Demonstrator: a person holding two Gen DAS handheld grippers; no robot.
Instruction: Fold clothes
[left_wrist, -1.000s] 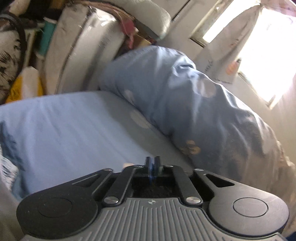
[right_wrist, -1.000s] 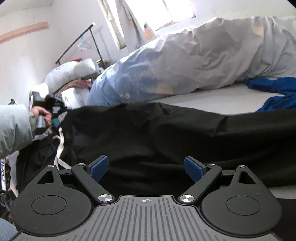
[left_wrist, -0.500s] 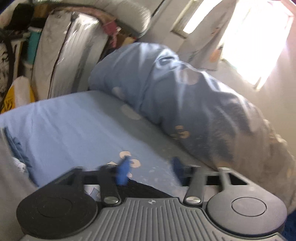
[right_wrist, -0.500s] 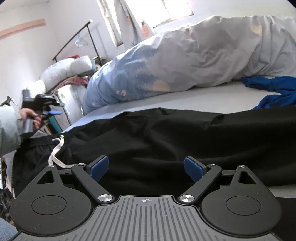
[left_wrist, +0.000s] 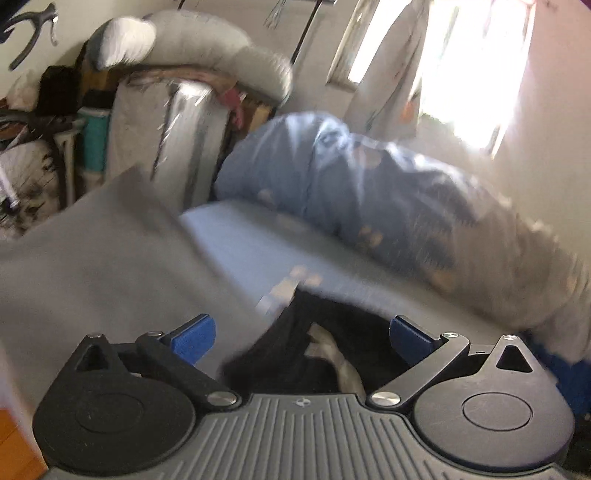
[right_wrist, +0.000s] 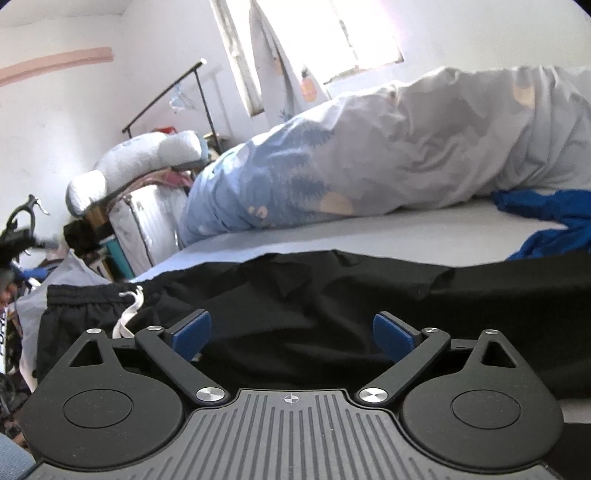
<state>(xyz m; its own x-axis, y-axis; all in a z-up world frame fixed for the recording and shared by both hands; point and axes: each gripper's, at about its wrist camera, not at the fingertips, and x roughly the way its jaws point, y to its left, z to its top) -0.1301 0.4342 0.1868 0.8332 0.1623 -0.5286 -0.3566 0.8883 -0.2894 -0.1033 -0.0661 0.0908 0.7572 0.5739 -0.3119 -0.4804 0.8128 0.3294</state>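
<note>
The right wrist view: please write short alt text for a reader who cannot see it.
Black trousers with a white drawstring lie flat across a bed, just ahead of the open right gripper. Behind them are a rolled duvet and a blue garment.

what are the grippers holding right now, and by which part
Nothing. Both the left gripper and right gripper are open above the black drawstring pants, fingers gripping no fabric.

A home bedroom: bed (right_wrist: 388, 236), rumpled duvet (right_wrist: 406, 155), clothes rail (right_wrist: 166, 92).
</note>
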